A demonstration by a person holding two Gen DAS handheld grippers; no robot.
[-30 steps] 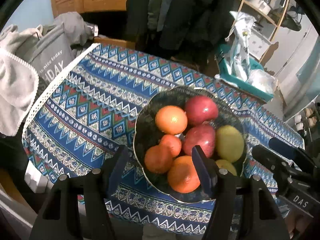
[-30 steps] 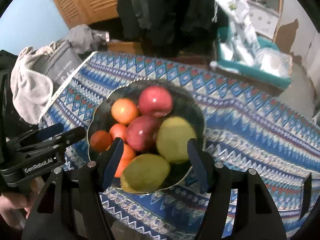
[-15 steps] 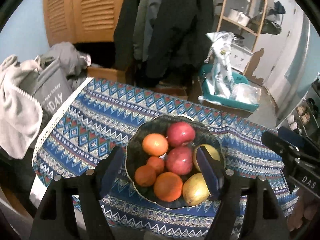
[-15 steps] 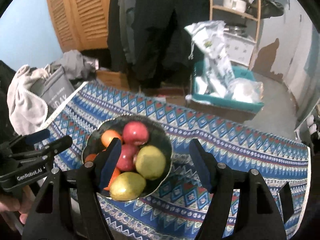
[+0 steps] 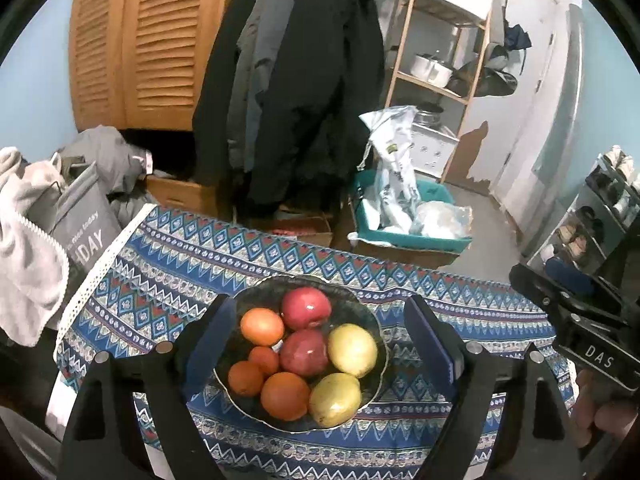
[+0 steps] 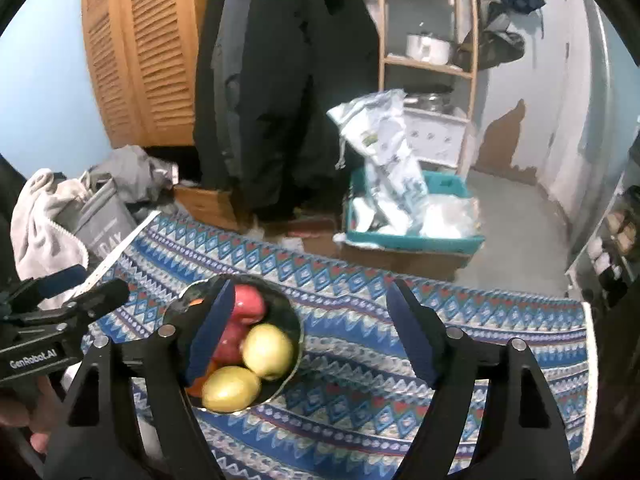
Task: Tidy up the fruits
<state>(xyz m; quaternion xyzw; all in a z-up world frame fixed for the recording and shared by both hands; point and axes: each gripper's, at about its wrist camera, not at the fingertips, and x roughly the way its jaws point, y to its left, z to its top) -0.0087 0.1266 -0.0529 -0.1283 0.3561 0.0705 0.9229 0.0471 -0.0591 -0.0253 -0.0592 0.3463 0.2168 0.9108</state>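
left gripper [image 5: 318, 338]: fingers wide apart, nothing between the pads; jaws have just been opening; it hangs above the bowl, pointing down at it.
laundry bag [image 5: 82, 226]: grey, off the desk's left end, a pale towel [image 5: 28, 248] draped beside it; not part of the task.
desk [image 5: 168, 264]: covered by a blue patterned cloth; bare of fruit outside the bowl.
bowl [image 5: 362, 308]: dark glass, scalloped rim, near the desk's front edge; holds all the fruit in sight.
oranges: four on the bowl's left side, the biggest orange [image 5: 285, 396] at the front, three smaller ones behind and left of it, touching.
red apples: one red apple [image 5: 306, 307] at the back, a second in the middle, touching each other.
yellow fruits: rear yellow fruit [image 5: 352, 350] and front one on the right side, touching; apple or lemon, can't tell.
right gripper [image 6: 308, 334]: fingers apart, empty; jaws have just been opening; its left finger lines up over the bowl, its right finger over bare cloth.
teal crate [image 6: 452, 242]: on the floor behind the desk with plastic bags in it; irrelevant.
step in hand (judgement): fruit looks sorted by kind in the bowl, so this reads as backing off after placing, task near done.
doing it well: keep both pairs of fingers apart and lift straight clear; don't clip the rim or nudge the front yellow fruit, it sits close to the edge and could roll out.
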